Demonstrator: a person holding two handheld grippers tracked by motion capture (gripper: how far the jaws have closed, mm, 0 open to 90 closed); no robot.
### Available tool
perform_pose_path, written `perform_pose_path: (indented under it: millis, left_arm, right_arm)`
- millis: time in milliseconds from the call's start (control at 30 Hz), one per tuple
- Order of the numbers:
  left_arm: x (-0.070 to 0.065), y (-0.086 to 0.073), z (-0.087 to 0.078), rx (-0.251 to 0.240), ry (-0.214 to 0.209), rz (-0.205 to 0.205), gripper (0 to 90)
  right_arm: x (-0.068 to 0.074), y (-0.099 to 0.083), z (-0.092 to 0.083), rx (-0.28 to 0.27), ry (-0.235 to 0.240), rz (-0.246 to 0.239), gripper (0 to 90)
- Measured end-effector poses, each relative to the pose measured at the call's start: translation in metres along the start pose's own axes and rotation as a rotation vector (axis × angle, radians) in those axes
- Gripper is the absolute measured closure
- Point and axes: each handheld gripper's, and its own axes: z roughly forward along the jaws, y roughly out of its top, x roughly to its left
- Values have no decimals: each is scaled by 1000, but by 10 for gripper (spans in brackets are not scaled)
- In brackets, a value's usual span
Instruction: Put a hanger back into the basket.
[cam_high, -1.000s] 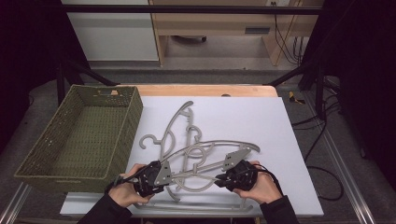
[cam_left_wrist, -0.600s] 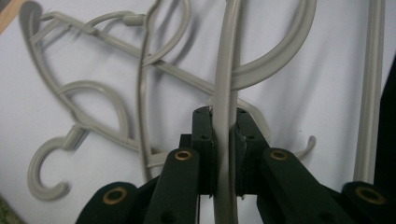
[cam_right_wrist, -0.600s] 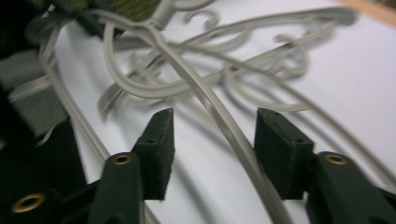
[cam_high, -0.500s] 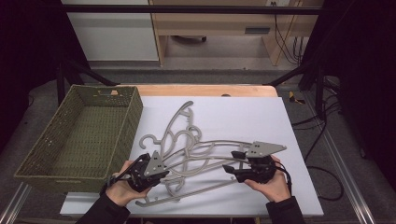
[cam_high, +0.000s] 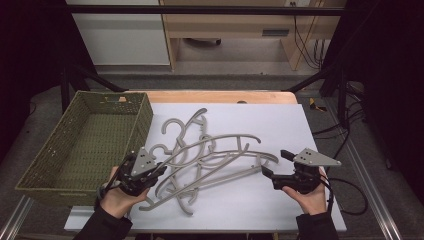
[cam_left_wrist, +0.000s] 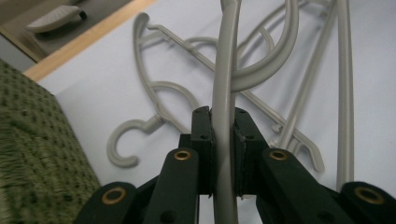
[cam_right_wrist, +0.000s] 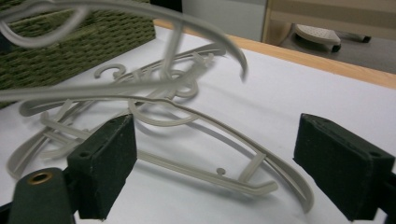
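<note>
From my remote seat I can read no lettering, brand, number or sign anywhere across the three views. The grey hangers, the green woven basket and the white worktop carry no print, and a pale tag on the basket's far rim is too small to read.

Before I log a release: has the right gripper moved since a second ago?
Yes. The right gripper has slid rightward, away from the basket, its jaws just opened and empty, clear of the hangers.
</note>
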Motion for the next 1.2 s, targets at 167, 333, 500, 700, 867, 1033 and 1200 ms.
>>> perform_pose_path:
  millis: [167,333,500,700,867,1033,1200]
  left_arm:
    - [14,2,-18,-55,46,-49,810]
    - [25,4,-30,-90,76,-85,810]
    - [43,6,-44,-105,100,-86,810]
    - [67,11,-57,-118,134,-102,810]
    - [92,15,-65,-136,165,-129,811]
    - [115,14,-70,-140,195,-136,811]
    - [138,7,-74,-132,225,-150,810]
  right_arm:
    - [-7,-5,-1,-5,-31,41,86]
    - [-11,-7,-1,-11,-52,59,66]
    - [-12,-7,-2,-10,-61,58,57]
    - [-11,-7,-1,-8,-69,64,51]
    - [-12,-7,-2,-12,-73,62,47]
    - [-12,-7,-2,-6,-79,63,46]
    - [-12,-7,-1,-3,-75,59,45]
